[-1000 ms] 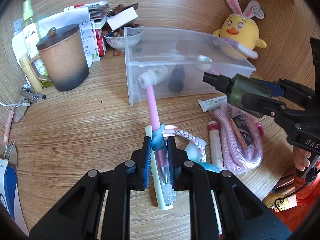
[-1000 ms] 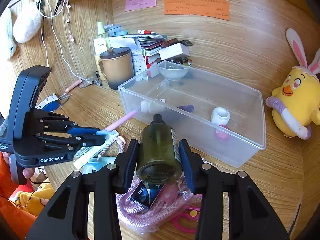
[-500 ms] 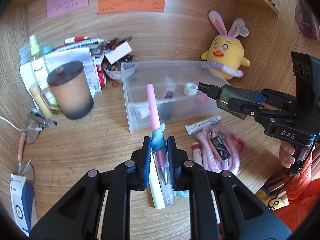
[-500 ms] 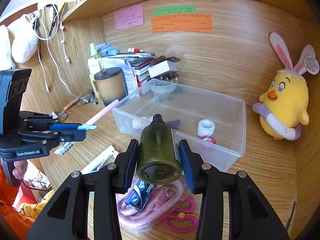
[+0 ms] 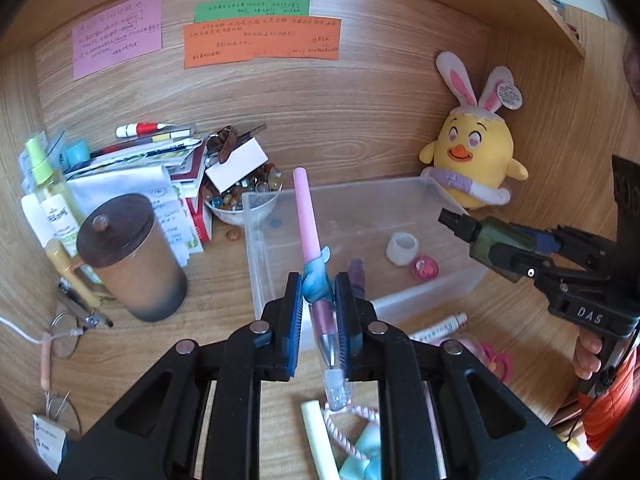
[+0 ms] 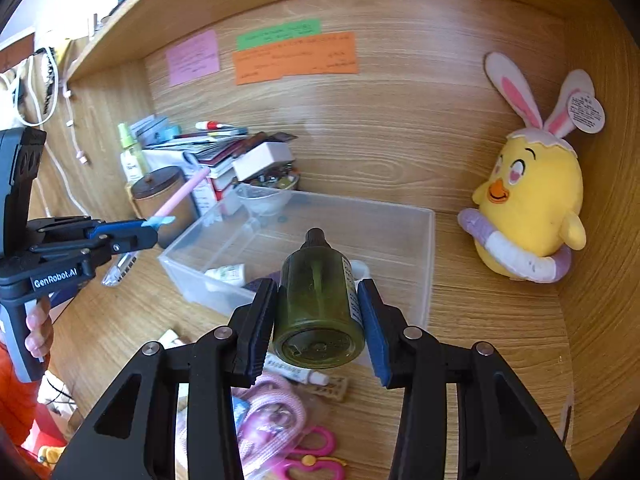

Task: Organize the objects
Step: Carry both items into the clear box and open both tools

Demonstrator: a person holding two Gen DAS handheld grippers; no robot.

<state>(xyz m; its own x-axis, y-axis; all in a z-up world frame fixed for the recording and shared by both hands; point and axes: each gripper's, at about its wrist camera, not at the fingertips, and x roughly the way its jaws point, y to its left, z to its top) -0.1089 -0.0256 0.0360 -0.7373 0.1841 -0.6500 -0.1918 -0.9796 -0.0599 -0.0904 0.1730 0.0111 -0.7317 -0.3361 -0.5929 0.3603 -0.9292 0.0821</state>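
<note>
My left gripper is shut on a pink pen with a blue charm, held in the air over the near left end of the clear plastic bin. My right gripper is shut on a dark green bottle with a black cap, held above the bin's near edge. In the left wrist view the bottle hovers at the bin's right end. The bin holds a white cap, a pink ring, a purple item and a small white tube.
A brown lidded mug, a stack of papers and boxes and a bowl of beads stand left of the bin. A yellow bunny plush sits at the right. A pink rope, pink scissors and tubes lie in front.
Both grippers have risen with their loads. The pen now points up over the bin instead of lying low at its front wall. The bottle sits higher over the bin.
</note>
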